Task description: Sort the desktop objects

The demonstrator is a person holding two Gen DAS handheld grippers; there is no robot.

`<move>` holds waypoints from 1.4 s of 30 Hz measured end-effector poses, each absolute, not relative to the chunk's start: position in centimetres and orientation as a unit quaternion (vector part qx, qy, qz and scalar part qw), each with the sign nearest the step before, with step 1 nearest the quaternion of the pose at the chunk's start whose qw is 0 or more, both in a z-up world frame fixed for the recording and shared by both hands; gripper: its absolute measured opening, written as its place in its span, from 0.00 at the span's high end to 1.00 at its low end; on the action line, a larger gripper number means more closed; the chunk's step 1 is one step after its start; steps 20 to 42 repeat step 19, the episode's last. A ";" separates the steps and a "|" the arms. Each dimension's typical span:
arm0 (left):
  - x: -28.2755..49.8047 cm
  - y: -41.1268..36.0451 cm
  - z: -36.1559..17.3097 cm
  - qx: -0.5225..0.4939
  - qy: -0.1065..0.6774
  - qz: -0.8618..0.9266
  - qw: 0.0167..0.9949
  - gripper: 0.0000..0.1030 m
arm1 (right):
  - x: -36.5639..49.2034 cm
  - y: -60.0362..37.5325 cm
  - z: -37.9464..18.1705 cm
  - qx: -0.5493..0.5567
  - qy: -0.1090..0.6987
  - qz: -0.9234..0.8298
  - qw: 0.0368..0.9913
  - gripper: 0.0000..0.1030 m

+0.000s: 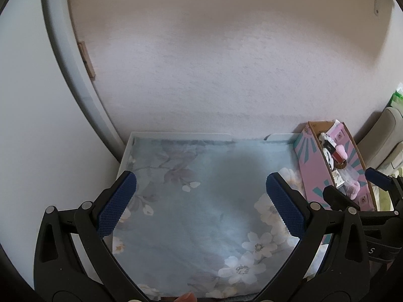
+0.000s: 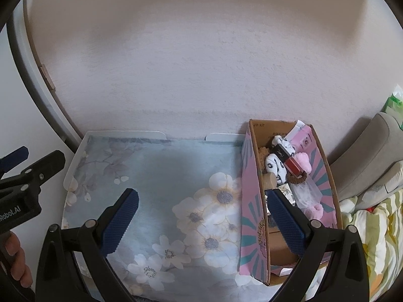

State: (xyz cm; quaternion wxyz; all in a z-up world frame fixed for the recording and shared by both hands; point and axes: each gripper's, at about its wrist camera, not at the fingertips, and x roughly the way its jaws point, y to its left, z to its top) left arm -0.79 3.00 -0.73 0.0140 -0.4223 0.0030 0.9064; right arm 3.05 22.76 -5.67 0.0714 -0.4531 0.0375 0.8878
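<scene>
Right wrist: box (image 2: 254, 201) contents jumbled, partly hidden by right gripper (image 2: 201, 216); both fingers wide apart, empty.

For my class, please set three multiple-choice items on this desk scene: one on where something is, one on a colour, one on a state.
1. Where is the cardboard box on the floral cloth?
A. left edge
B. middle
C. right edge

2. What colour are the pads on the right gripper?
A. blue
B. red
C. yellow

3. How does the left gripper stand?
A. shut on a lipstick
B. open, holding nothing
C. shut on the cloth

Answers: 1 C, the box sits at the cloth's right side, beside the wall; 2 A, the ribbed pads are dark blue; 3 B, its fingers are spread wide with only cloth seen between them.
</scene>
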 end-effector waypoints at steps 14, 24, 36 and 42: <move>-1.6 3.0 -1.8 -0.437 -0.004 0.899 0.014 0.00 | 2.7 23.1 -6.0 -0.456 0.036 0.886 0.075 0.01; -1.9 3.0 -2.0 -0.437 -0.001 0.900 0.007 0.00 | 2.5 23.3 -6.1 -0.455 0.032 0.887 0.074 0.01; -1.9 3.0 -2.0 -0.437 -0.001 0.900 0.007 0.00 | 2.5 23.3 -6.1 -0.455 0.032 0.887 0.074 0.01; -1.9 3.0 -2.0 -0.437 -0.001 0.900 0.007 0.00 | 2.5 23.3 -6.1 -0.455 0.032 0.887 0.074 0.01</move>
